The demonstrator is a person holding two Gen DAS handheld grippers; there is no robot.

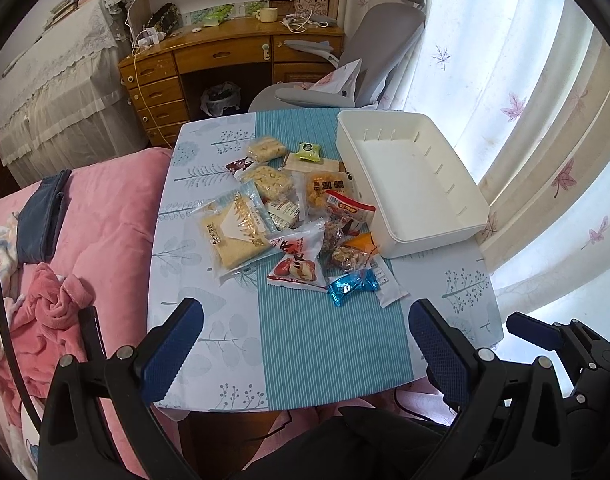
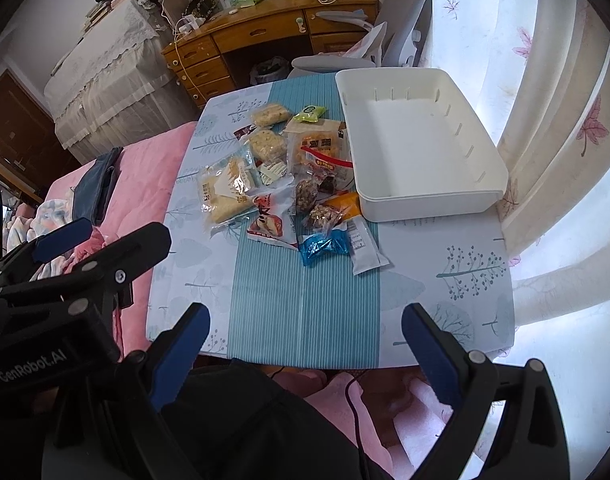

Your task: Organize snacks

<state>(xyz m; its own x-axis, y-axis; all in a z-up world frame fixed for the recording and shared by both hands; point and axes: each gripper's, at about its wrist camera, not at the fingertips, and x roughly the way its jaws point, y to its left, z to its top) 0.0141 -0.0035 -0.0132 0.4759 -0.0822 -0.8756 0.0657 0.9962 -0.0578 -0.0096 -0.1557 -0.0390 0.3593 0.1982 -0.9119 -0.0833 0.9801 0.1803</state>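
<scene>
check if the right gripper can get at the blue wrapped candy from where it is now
Probably yes. The right gripper is open and empty, and the blue wrapped candy lies at the pile's near edge with only bare tablecloth between.

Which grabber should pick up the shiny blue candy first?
Probably the right gripper. The blue candy lies at the pile's near edge, on the white bin's side, so it's a short carry. The left gripper is open too, but sits farther from the bin.

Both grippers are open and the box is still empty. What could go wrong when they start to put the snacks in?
The snacks overlap in a heap, so closing on one could drag or lift its neighbours. The white box sits at the table's window-side edge; a push might slide it off. The blue candy is small and shiny and may slip.
</scene>
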